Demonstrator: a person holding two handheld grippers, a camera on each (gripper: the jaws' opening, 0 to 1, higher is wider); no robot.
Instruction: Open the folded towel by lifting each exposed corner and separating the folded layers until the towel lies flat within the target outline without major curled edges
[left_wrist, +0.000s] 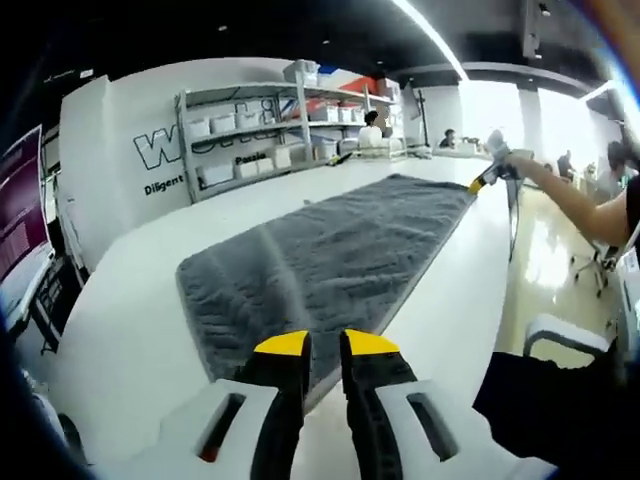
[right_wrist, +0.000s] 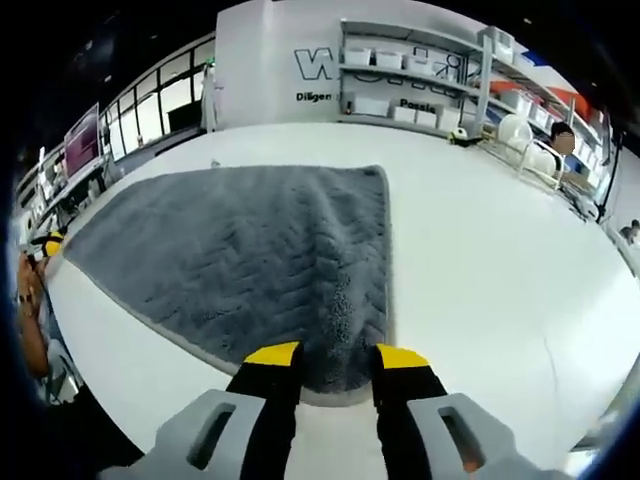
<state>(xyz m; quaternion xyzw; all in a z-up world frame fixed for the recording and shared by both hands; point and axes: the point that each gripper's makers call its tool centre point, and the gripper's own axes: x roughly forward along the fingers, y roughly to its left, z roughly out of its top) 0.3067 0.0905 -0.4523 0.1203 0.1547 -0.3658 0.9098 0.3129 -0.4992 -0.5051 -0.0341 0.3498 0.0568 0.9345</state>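
While the grey towel (left_wrist: 330, 260) is lying nearly flat on the white table (left_wrist: 130, 330), we are holding its opposite ends, left claw (left_wrist: 326, 345) and right claw (right_wrist: 335, 355) slightly parted over the hem; only smoothing seems left.

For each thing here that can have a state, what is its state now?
Towel: spread open on the table, gray, one raised crease running along it.
Left claw: shut on the towel's edge.
Right claw: open, tips at the towel's near edge.
Shelf: stocked with white bins.
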